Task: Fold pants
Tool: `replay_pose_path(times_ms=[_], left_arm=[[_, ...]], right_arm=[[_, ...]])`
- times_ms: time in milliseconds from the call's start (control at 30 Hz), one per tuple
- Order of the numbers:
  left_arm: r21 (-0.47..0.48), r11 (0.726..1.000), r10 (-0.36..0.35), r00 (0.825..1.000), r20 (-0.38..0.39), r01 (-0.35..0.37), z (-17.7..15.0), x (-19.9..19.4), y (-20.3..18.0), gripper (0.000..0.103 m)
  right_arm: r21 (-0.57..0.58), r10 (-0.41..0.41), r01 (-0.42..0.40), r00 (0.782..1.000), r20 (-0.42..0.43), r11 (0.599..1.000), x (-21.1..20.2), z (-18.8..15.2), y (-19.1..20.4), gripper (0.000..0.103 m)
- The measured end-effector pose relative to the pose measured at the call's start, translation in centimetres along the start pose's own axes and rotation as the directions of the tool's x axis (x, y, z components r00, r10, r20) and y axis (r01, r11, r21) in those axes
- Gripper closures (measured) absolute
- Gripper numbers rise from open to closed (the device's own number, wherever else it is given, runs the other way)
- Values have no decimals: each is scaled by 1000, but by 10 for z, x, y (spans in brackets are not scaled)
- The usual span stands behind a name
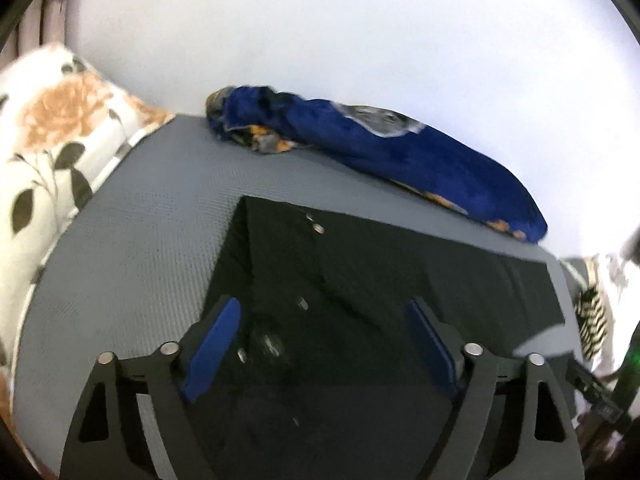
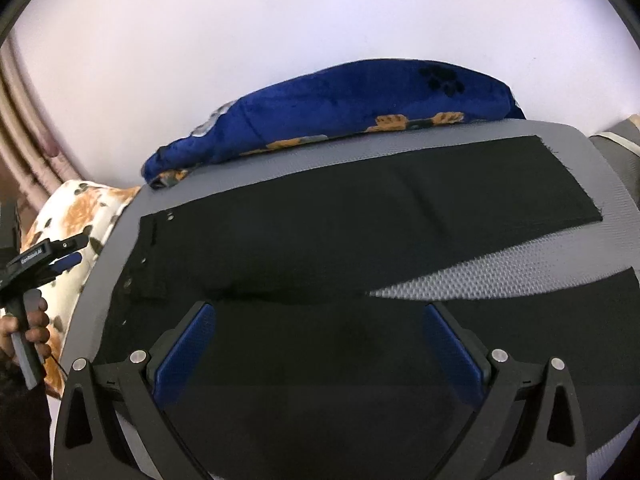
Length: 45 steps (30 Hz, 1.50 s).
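Black pants (image 2: 360, 220) lie flat on a grey textured mat (image 2: 500, 272). The waist with its metal buttons is at the left, and the two legs fan apart toward the right. My right gripper (image 2: 320, 316) hovers open over the near leg, its blue pads (image 2: 188, 348) wide apart with nothing between them. In the left wrist view the pants (image 1: 360, 272) fill the middle. My left gripper (image 1: 324, 320) stands open above the waist area, its pads clear of the cloth. A hand holds the left gripper (image 2: 56, 258) at the left edge of the right wrist view.
A rolled blue plush blanket (image 1: 400, 148) lies along the mat's far edge by the white wall. A floral pillow (image 1: 52, 152) borders the mat on the left. A striped cloth (image 1: 592, 316) hangs at the right. Bare mat (image 1: 140, 240) shows left of the waist.
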<state>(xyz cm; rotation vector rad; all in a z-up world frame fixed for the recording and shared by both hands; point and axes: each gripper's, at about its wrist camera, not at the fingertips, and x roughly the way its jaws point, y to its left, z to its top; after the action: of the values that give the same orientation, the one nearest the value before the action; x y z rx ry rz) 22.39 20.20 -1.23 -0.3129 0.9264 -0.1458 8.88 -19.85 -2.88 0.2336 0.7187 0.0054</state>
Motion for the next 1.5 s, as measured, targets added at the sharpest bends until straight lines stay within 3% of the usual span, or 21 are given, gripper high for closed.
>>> replay_pose_path(times_ms=[167,300,433,533,633,700,733,833,900,1033,1133,1333,1400,1433,1500], left_arm=[[-130,983,-140,986,-95,127,32,53,48,50],[-262,947,-228,964,-138,187,45,92,83,56],[-378,895,-310,939,-150,236,53,121,109,60],[-400,883,-333,929,-162,247,56,133,117,61],[-384,888,-339,924,-178,252,60,144,118,61],[-387,875,-380,907,-180,290,62,148,117,72],[-386,868,-404,895,-186,312,63,149,116,72],[-365,865,-433,881,-190,346,66,149,113,81],[-362,859,-448,873,-191,361,69,152,111,82],[-349,866,-444,871,-212,357,78,166,106,82],[-361,860,-457,860,-228,362,78,176,103,82],[-385,850,-463,859,-220,360,81,199,95,82],[-385,846,-465,864,-196,368,79,200,92,87],[-362,856,-454,871,-189,368,78,199,88,94],[-324,874,-432,884,-178,362,76,192,81,95]], right_arm=[[28,49,-48,998,-30,998,22,13,-3,0],[116,67,-60,996,-64,991,44,18,-11,0],[111,39,-29,995,-91,993,61,16,-8,0],[97,26,-15,994,-109,995,72,16,-5,0],[97,22,-10,992,-122,995,83,17,-1,0],[98,26,-14,992,-127,995,88,19,0,0],[93,24,-12,991,-130,996,92,19,2,0],[79,27,-16,990,-136,997,99,21,6,0],[68,27,-18,990,-138,998,105,23,9,0],[38,31,-26,989,-141,999,116,31,14,0],[19,32,-30,991,-132,999,121,39,17,0],[-17,58,-61,991,-121,998,135,59,21,0],[-49,57,-63,990,-127,997,140,65,23,0],[-77,62,-73,990,-129,994,143,70,25,0],[-145,66,-87,988,-141,986,149,82,29,0]])
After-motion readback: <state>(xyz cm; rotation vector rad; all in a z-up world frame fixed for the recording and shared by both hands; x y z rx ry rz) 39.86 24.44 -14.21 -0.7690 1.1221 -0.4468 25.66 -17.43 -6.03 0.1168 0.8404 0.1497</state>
